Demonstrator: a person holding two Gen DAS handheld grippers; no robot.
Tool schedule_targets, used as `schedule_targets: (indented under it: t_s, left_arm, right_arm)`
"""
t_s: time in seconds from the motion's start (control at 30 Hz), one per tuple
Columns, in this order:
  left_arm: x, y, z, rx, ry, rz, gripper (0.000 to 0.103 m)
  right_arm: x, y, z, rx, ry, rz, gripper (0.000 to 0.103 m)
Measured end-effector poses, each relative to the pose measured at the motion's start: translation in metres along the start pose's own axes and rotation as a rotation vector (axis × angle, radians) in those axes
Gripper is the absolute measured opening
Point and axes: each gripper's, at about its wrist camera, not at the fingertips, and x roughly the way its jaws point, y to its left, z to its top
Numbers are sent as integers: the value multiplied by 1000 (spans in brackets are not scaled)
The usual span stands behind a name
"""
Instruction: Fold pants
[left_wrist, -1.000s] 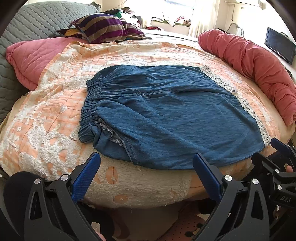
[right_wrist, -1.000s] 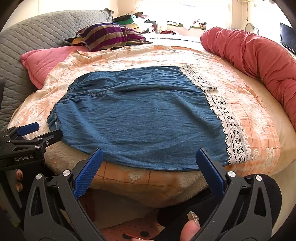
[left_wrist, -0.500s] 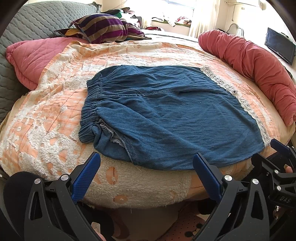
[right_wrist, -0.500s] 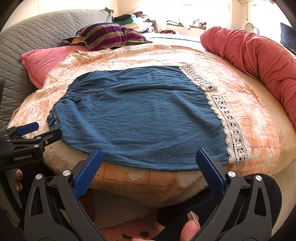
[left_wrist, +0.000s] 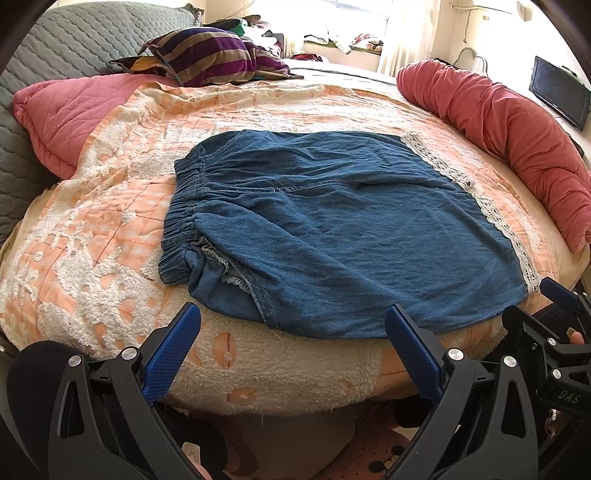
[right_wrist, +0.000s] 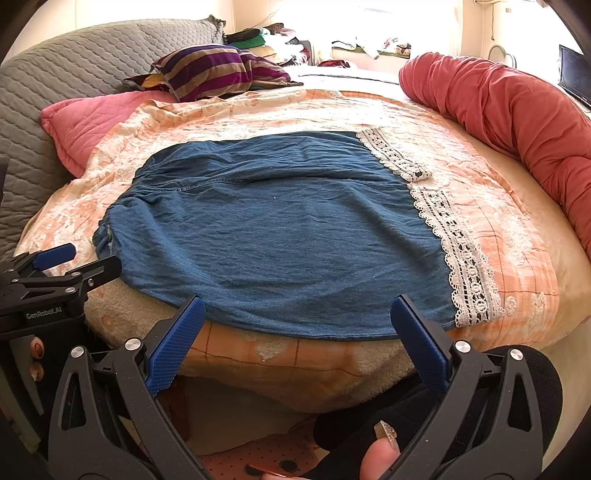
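Both tongs agape, empty; pants flat on bedspread.

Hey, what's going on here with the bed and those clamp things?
A person holds a two-finger gripper in each hand at the near edge of a bed, about to fold blue denim pants. The pants lie spread flat on the peach blanket, elastic waistband to the left, white lace hems to the right. The left gripper and the right gripper are both open, short of the near edge, touching nothing. No fold shows yet.
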Motion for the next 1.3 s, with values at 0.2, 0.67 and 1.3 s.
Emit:
schedule_targets:
  t_s: [0.2, 0.67, 1.3]
  left_arm:
    - [0, 0, 0, -1, 0, 1, 99]
    - [6, 5, 5, -17, 11, -21, 99]
    - [41, 49, 74, -87, 38, 21, 99]
  right_arm:
    - [0, -1, 0, -2, 1, 0, 95]
    - [6, 1, 1, -9, 5, -6, 95]
    - [47, 20, 87, -91, 20, 100, 95]
